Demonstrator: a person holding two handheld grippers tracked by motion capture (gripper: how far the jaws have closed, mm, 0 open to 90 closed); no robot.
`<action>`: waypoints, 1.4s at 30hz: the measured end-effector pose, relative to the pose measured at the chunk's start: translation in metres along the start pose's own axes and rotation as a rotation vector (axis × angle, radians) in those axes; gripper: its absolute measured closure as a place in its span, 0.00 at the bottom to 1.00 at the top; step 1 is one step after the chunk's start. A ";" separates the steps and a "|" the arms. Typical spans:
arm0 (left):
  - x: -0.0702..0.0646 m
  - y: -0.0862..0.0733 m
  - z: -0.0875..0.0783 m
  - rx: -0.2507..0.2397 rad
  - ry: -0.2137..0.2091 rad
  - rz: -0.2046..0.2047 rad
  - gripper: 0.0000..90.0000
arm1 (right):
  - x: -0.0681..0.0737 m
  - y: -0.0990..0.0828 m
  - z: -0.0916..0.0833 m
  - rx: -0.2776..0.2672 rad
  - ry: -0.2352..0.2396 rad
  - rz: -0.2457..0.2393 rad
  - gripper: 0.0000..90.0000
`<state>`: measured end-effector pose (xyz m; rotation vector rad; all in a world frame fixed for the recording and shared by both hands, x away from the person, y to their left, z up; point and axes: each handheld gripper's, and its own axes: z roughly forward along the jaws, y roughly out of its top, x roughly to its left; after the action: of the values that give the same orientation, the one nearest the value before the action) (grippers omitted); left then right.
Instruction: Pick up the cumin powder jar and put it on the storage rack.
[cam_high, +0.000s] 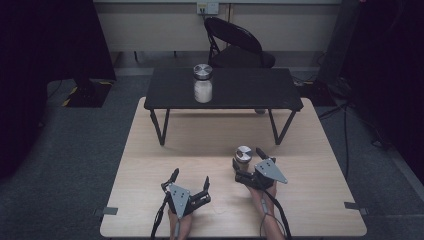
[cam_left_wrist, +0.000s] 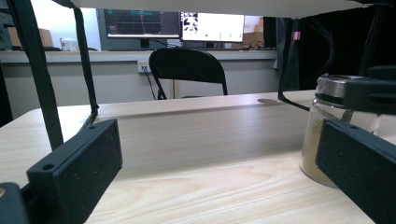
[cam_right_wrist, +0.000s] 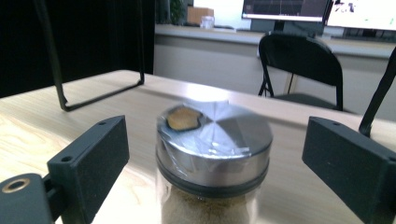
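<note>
A glass jar (cam_right_wrist: 212, 158) of brown powder, capped by a shiny metal lid (cam_right_wrist: 215, 133), is seen between the right gripper (cam_right_wrist: 212, 154) fingers (cam_right_wrist: 91, 161), which are spread and untouching.

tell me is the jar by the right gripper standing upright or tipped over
Upright. The jar stands on its base on the wooden table, its silver lid facing up, between the right gripper's open jaws, which do not touch it.

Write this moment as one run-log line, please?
right gripper: open, jaws either side of brown jar, not gripping | left gripper: open, empty | white jar: on black shelf
</note>
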<state>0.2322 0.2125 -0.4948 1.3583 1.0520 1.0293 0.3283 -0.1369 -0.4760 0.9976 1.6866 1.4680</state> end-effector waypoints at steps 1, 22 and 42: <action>0.000 0.000 0.000 0.000 0.000 0.000 0.00 | 0.000 -0.001 0.002 -0.001 0.002 0.003 0.07; 0.000 0.000 0.000 -0.002 0.000 -0.003 0.00 | -0.002 -0.008 0.012 0.019 0.012 0.037 0.31; 0.000 0.000 0.000 -0.002 0.000 -0.003 0.00 | 0.005 -0.006 0.008 0.030 -0.012 0.021 0.36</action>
<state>0.2320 0.2129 -0.4952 1.3545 1.0523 1.0281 0.3326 -0.1291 -0.4829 1.0414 1.6983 1.4516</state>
